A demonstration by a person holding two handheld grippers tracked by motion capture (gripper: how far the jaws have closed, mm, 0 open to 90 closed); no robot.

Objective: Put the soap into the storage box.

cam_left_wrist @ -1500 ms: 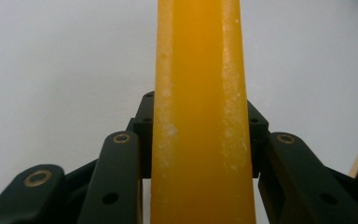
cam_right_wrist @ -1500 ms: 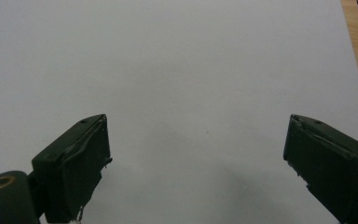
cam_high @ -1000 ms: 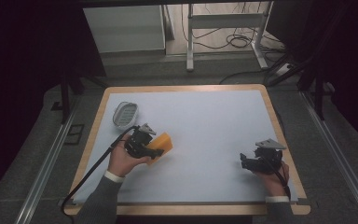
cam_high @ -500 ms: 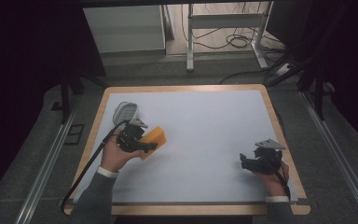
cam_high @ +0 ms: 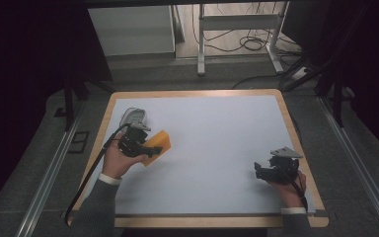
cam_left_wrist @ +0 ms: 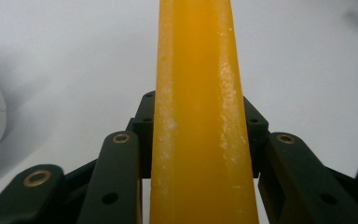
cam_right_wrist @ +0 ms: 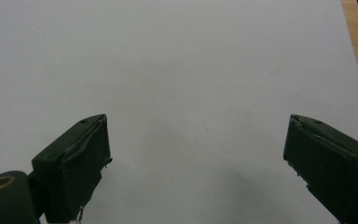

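Sponge (cam_high: 158, 143), orange, probably light and squashy, sits clamped edgewise in the left gripper (cam_high: 137, 143) above the bench's (cam_high: 217, 143) left side; right gripper (cam_high: 271, 171) jaws gape empty

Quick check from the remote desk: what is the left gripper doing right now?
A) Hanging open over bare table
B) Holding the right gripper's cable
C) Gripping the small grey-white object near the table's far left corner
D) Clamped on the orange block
D: in the left gripper view the orange block runs up between the two black jaws, which press on both its sides; the high view shows the left gripper holding it.
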